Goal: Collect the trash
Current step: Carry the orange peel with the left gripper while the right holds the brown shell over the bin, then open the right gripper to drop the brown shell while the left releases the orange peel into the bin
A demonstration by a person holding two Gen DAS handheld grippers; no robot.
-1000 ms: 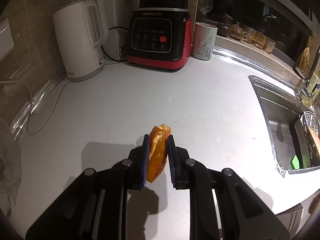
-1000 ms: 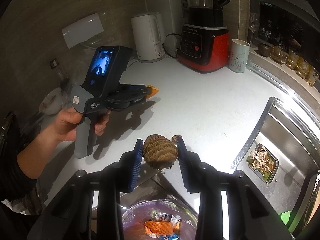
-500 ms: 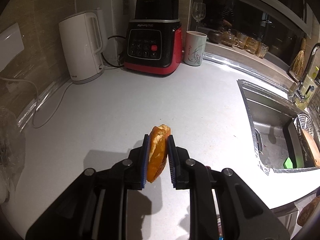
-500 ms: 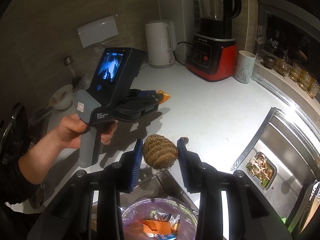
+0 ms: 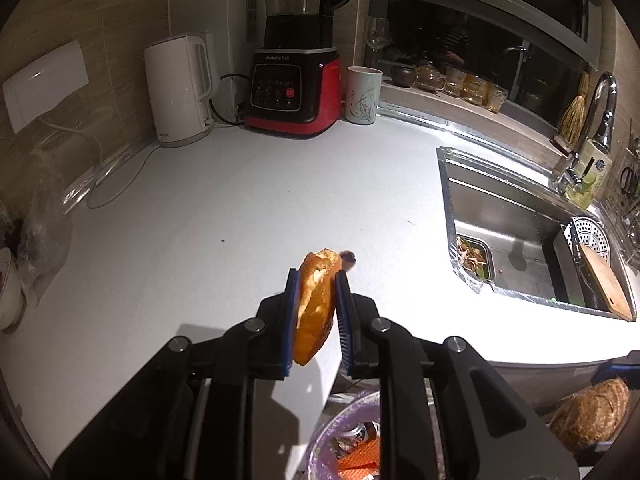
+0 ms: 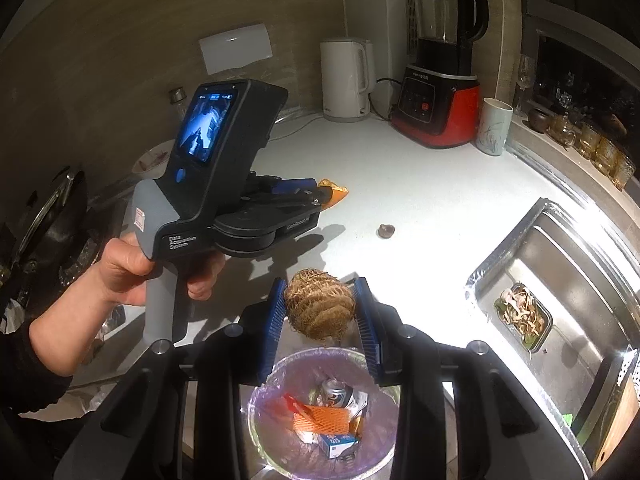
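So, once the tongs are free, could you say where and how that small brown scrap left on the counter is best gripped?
Come straight down over the brown scrap and pinch its sides: it is a small rounded lump lying alone on bare countertop.

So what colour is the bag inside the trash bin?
Pale purple, see-through. The bin liner shows best in the right wrist view, under the right gripper.

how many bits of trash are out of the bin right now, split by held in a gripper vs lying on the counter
held in a gripper: 2 (orange peel in the left gripper, brown hairy root in the right gripper)
lying on the counter: 1 (small brown scrap)
total: 3
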